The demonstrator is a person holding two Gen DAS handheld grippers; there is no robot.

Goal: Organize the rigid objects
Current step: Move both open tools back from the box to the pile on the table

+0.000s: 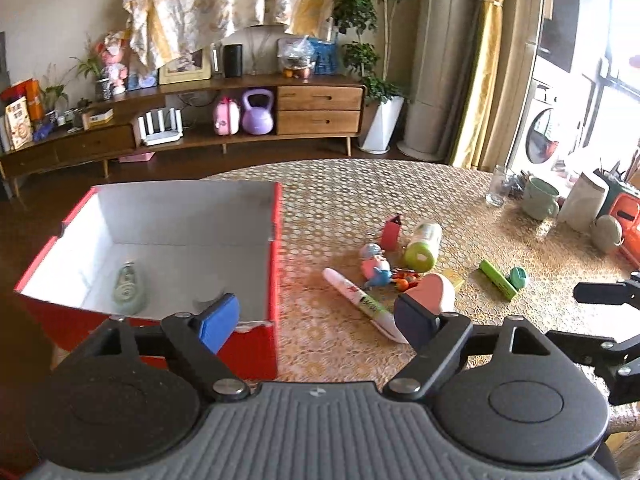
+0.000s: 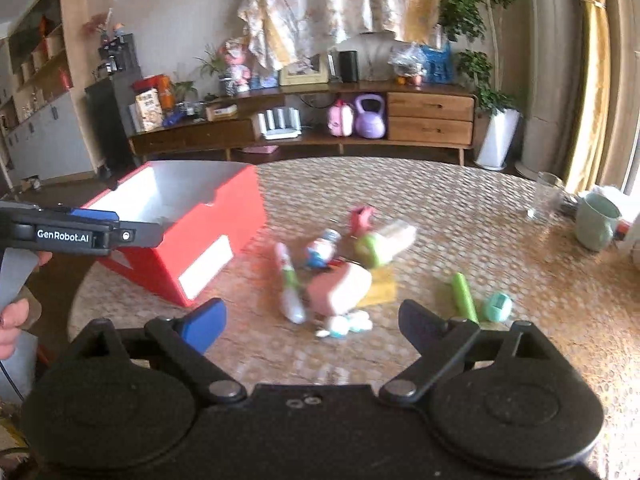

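the loose things we have to sort lie in a cluster on the patterned table (image 1: 400, 188), to the right of the red box (image 1: 272, 248). nearest us in that cluster is the pink heart-shaped case (image 2: 340, 286), with a white marker (image 1: 360, 300) just beside it on the box side. the marker's long axis runs slantwise, its capped end away from us and toward the box, its other end toward our grippers. behind these sit a small pig figure (image 1: 376, 266) and a green-capped bottle (image 1: 424, 246) lying on its side, and farther right, a little apart, a green bar (image 1: 498, 280) and a teal round piece (image 1: 518, 277). inside the box one pale green object (image 1: 129, 288) already rests on the floor.

our left gripper (image 1: 316, 318) stands wide with nothing between its pads, straddling the box's near right wall, so the cluster lies ahead and to its right. our right gripper (image 2: 312, 324) is also spread wide and empty, and it points almost straight at the pink case, which sits just ahead, between its fingers' lines.

we judge the right hand better placed for the case, and the left for the marker, which it would need to grip across its slanted axis.
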